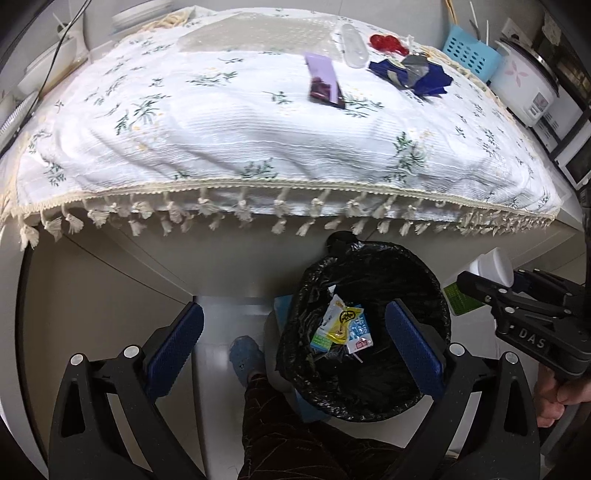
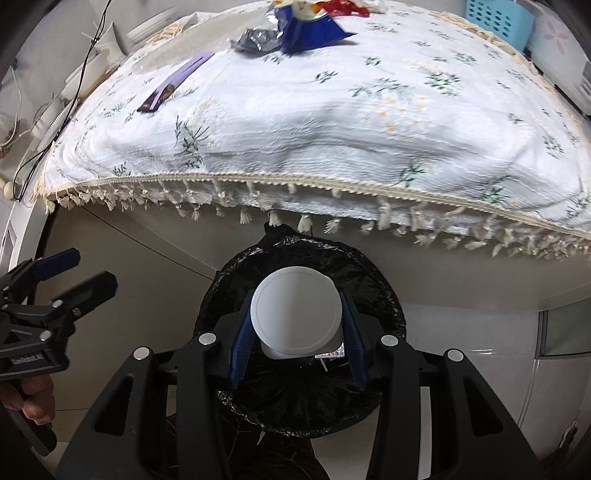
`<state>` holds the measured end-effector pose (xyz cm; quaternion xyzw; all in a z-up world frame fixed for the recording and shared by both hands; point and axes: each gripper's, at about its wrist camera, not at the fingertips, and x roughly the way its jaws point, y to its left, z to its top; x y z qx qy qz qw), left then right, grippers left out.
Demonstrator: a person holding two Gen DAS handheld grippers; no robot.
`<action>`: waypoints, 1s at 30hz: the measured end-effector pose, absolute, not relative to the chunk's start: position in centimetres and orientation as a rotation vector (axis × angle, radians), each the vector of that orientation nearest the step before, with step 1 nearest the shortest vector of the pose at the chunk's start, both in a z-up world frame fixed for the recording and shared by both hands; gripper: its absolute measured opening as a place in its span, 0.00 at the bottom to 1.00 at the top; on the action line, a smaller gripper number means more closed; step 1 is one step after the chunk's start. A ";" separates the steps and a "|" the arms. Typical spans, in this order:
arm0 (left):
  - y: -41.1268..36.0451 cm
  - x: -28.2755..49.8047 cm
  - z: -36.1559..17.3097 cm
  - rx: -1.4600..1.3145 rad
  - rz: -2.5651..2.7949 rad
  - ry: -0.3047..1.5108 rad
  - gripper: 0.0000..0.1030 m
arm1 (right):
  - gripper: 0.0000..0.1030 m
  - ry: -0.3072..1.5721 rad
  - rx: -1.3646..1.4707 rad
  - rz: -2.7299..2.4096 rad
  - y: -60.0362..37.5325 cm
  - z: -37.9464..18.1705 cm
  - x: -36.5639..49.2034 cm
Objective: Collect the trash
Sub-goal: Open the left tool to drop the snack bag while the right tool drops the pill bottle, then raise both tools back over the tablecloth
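The bin [image 1: 424,295] with a black liner stands on the floor below the table's fringed edge, with several small wrappers [image 1: 343,326] at its bottom. My left gripper [image 1: 295,347] hangs open over the bin's left side, nothing between its blue pads. My right gripper [image 2: 295,317] is shut on a white-capped bottle [image 2: 295,314] right above the bin [image 2: 229,273]. From the left wrist view that bottle [image 1: 493,264] shows a green label, at the bin's right. On the tablecloth lie a purple wrapper [image 1: 325,79], a blue wrapper [image 1: 410,75] and a red one [image 1: 386,43].
The white floral tablecloth [image 1: 221,147] overhangs the table with tassels just above the bin. A clear plastic piece [image 1: 352,44] and a bubble sheet [image 1: 255,35] lie at the back. A blue basket [image 1: 469,51] and a rice cooker [image 1: 524,85] stand at right. A person's leg [image 1: 280,424] is beside the bin.
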<state>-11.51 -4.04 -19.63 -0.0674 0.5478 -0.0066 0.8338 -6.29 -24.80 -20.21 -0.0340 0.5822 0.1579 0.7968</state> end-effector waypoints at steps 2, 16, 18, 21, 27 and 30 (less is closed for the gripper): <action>-3.5 -11.5 -19.7 -0.144 -0.005 1.164 0.94 | 0.40 1.258 -0.076 0.340 -24.4 -20.8 -6.1; -3.0 -10.9 -20.4 -0.142 0.003 1.174 0.94 | 0.58 1.228 -0.062 0.288 -24.8 -19.9 -5.3; -3.1 -10.8 -20.3 -0.141 0.005 1.176 0.94 | 0.72 1.200 -0.065 0.267 -25.1 -19.0 -5.3; -3.3 -10.7 -19.7 -0.149 0.009 1.173 0.94 | 0.82 1.157 -0.071 0.246 -25.6 -17.3 -5.3; -3.7 -10.4 -17.0 -0.169 -0.007 1.148 0.94 | 0.91 1.110 -0.064 0.207 -27.0 -13.9 -4.7; -4.2 -10.2 -15.5 -0.158 -0.016 1.126 0.94 | 0.92 1.090 -0.068 0.201 -27.5 -12.4 -4.7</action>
